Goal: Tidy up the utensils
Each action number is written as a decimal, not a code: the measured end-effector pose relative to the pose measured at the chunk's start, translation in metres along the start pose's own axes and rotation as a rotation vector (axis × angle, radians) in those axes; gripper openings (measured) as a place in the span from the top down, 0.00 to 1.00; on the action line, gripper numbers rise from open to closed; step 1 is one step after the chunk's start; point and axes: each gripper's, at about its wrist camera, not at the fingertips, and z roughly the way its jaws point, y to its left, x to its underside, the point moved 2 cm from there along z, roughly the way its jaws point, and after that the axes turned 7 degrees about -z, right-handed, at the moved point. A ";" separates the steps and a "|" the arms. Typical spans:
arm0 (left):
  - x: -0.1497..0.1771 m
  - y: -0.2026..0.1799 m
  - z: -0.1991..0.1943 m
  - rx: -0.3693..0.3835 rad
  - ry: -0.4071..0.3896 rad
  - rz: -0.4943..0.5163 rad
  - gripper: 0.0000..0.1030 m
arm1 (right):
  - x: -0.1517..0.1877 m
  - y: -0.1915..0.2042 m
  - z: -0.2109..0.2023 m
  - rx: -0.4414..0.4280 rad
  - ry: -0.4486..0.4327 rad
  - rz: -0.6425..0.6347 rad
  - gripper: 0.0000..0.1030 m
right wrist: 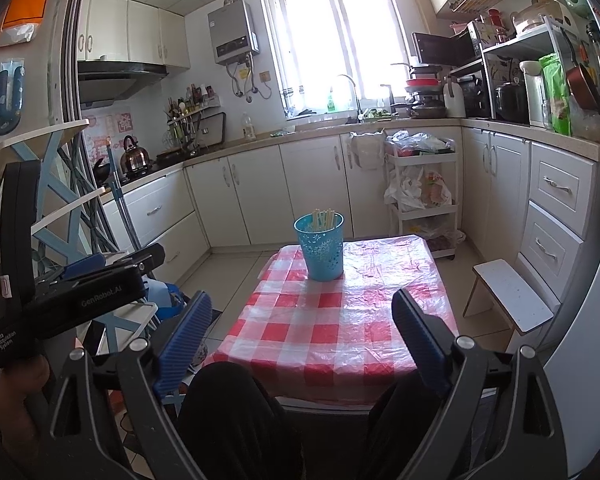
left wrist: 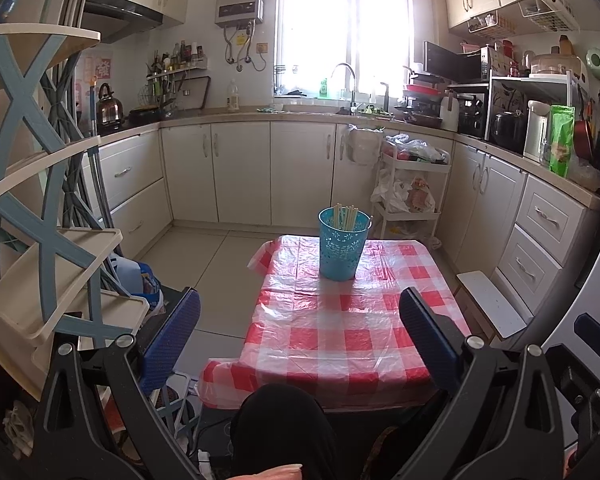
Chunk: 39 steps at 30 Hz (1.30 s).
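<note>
A small desk covered with a red-and-white checked plastic cloth point(left wrist: 340, 320) stood in the middle of a kitchen. Near its far edge sat a turquoise perforated plastic cup point(left wrist: 343, 246), upright, with a bundle of pale wooden chopsticks point(left wrist: 346, 216) standing inside it, their ends rising just above the rim. The rest of the cloth in front of the cup was bare of utensils.

The left tool point(left wrist: 300, 328) hung above the near end of the desk with its blue ribbed fingers point(left wrist: 172, 336) spread wide apart and nothing between them; it was well apart from the cup. The right tool point(right wrist: 304, 332) was held likewise over the near edge, its fingers point(right wrist: 188, 336) wide apart and gripping nothing. In the right wrist view the black body of the left tool point(right wrist: 80, 296) showed at the left side, held in a hand point(right wrist: 16, 388).

The person's dark-clothed knees point(right wrist: 236, 412) lay just below the desk's near edge. A white stool point(right wrist: 512, 300) stood to the right of the desk, and a white trolley with bags point(right wrist: 420, 188) stood beyond it against the cream cabinets point(right wrist: 312, 184).
</note>
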 end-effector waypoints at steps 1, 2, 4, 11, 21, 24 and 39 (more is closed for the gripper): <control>-0.001 0.000 0.000 0.000 0.000 0.000 0.07 | 0.000 0.001 0.000 0.000 0.000 0.001 0.14; -0.001 0.000 0.000 0.000 0.000 0.001 0.07 | 0.000 0.001 0.000 -0.002 0.000 0.002 0.14; -0.001 0.000 0.000 0.000 -0.001 0.001 0.07 | 0.000 0.002 0.001 -0.002 0.000 0.002 0.14; -0.001 0.000 0.000 -0.001 -0.001 0.002 0.07 | 0.001 0.003 0.001 -0.007 0.004 0.002 0.14; -0.002 0.000 -0.002 -0.001 -0.006 -0.003 0.07 | 0.002 0.006 0.002 -0.008 0.004 0.002 0.14; 0.000 0.001 -0.005 0.013 -0.019 -0.001 0.07 | 0.002 0.008 0.002 -0.010 0.005 0.002 0.14; 0.000 0.006 -0.004 0.019 -0.006 -0.033 0.07 | 0.005 0.009 -0.001 -0.019 0.002 -0.002 0.12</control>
